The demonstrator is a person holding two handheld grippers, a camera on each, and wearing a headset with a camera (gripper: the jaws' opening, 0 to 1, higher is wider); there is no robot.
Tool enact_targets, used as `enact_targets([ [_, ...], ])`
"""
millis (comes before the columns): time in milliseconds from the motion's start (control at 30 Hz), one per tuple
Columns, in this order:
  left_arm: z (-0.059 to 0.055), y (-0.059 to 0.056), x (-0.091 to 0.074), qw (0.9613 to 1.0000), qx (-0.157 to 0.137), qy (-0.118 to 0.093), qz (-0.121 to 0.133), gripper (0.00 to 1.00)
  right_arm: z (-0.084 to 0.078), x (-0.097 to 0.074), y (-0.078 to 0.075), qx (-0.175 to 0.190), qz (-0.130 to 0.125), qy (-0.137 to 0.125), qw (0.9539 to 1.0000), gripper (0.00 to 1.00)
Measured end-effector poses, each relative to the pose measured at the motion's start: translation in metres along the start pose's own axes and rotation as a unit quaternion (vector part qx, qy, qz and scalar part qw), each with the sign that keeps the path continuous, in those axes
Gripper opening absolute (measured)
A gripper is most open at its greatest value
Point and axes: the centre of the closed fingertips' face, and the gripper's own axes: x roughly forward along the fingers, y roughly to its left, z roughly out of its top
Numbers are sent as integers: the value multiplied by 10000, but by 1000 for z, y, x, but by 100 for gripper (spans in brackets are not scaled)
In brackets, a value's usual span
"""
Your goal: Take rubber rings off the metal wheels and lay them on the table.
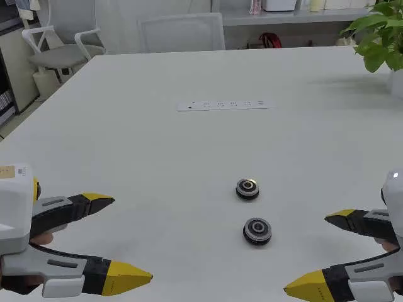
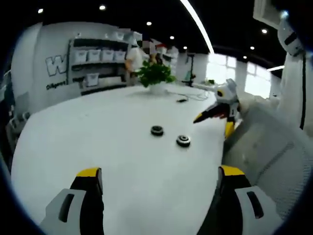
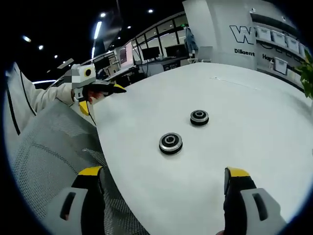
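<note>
Hovering low over the near edge of the table (image 1: 189, 157), both tongs are spread wide and hold nothing. The left gripper (image 1: 132, 238) is at the left side and the right gripper (image 1: 305, 253) at the right side, with their yellow tips turned inward toward each other.

Between them, a little ahead, lies the nearer wheel (image 1: 257, 231), flat on the table. It is closer to the right gripper than to the left one. Just behind it, apart and not touching, lies the farther wheel (image 1: 247, 189). Each wheel has a dark band around its metal middle. I judge this is the rubber ring, still on, so no ring is on the table yet.

The step in hand seems to be the approach to the first wheel. To do it well, I would take the nearer wheel first. One gripper should pinch the metal body and keep it steady, while the other catches only the outer band at its edge and peels it off to the side. The wheel is round and may roll or slide if it is pushed from one side.

Farther on the table there is a white power strip (image 1: 223, 104), and beyond it a green plant (image 1: 381, 31) at the right and chairs (image 1: 182, 31) behind the far edge.
</note>
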Motion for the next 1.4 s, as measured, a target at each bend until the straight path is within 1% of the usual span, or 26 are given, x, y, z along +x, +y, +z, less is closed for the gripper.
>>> enact_targets([
  [500, 2, 0, -2, 10000, 3, -70, 36, 100, -4, -8, 2, 43, -114, -29, 9999, 99],
  [733, 2, -2, -2, 10000, 18, -66, 12, 100, -5, -11, 1, 82, -194, -58, 9998, 98],
  [1167, 2, -6, -3, 9999, -37, -134, -71, 100, -11, -21, 3, 153, -338, -73, 9993, 98],
  [1400, 1, -10, -3, 9998, -50, -116, -136, 100, -14, -25, 3, 187, -397, -57, 9990, 98],
])
